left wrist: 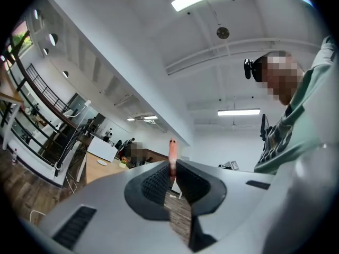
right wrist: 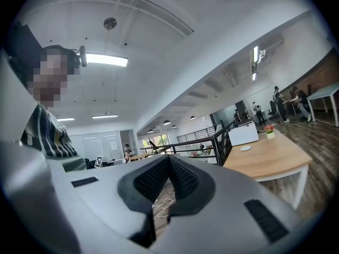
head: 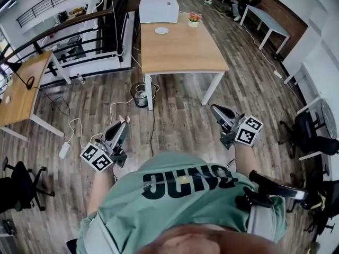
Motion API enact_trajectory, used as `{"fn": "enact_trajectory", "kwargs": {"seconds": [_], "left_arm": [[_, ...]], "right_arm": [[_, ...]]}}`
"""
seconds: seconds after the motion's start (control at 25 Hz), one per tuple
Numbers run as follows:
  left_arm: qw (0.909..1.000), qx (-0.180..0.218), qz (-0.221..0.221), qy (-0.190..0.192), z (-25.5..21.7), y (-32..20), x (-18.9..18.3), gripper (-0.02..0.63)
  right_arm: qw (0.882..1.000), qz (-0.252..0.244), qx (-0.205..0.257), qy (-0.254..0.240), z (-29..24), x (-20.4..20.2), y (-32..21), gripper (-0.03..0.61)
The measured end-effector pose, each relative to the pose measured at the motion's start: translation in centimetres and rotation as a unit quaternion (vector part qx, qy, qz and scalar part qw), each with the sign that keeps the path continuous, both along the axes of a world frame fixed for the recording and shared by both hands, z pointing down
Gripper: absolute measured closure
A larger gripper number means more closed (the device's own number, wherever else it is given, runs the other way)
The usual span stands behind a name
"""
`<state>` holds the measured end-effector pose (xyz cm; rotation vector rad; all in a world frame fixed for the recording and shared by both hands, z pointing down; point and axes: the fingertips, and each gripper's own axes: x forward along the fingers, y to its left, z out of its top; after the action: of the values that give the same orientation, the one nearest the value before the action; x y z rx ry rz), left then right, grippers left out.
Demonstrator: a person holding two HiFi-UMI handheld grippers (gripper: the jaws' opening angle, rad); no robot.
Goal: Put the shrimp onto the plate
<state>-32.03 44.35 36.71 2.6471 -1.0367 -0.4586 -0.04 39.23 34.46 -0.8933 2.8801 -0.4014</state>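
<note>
Well apart from the bench (head: 180, 52), the left gripper (head: 124, 124) has its jaws pinched nearly together on the shrimp (left wrist: 171, 152), which pokes up past their tips. The right gripper (head: 217, 110) has its jaws together and empty. The plate (head: 161, 30) sits near the bench's far edge.

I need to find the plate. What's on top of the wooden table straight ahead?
On the table: a small white plate, a white box at its far edge, a little flower pot. Anything behind the box is covered.
</note>
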Motion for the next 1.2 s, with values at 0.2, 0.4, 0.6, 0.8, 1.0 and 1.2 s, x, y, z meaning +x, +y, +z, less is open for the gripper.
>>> {"fn": "enact_trajectory", "kwargs": {"seconds": [0.2, 0.4, 0.6, 0.8, 1.0, 1.2], "left_arm": [[0.9999, 0.001, -0.01, 0.004, 0.6, -1.4, -2.9, 0.577], [0.9998, -0.007, -0.017, 0.005, 1.3, -3.5, -3.7, 0.577], [0.9997, -0.012, -0.022, -0.006, 1.3, -6.7, -2.0, 0.577], [0.9993, -0.011, -0.027, -0.022, 0.6, -10.5, 2.8, 0.577], [0.999, -0.009, -0.032, -0.03, -0.4, -14.3, 9.4, 0.577], [0.9983, -0.006, -0.039, -0.043, -1.3, -17.9, 15.5, 0.577]], "right_arm": [[1.0, -0.015, 0.002, 0.008, -0.2, -3.5, -2.5, 0.572], [1.0, -0.025, 0.0, 0.006, 0.0, -4.6, -5.3, 0.572], [0.999, -0.035, -0.002, -0.007, 0.7, -3.2, -8.7, 0.572], [0.999, -0.037, -0.009, -0.028, 2.0, 1.7, -12.9, 0.572], [0.998, -0.044, -0.003, -0.045, 1.8, 8.1, -17.7, 0.572], [0.997, -0.055, 0.001, -0.057, 2.2, 13.8, -21.7, 0.572]]}}
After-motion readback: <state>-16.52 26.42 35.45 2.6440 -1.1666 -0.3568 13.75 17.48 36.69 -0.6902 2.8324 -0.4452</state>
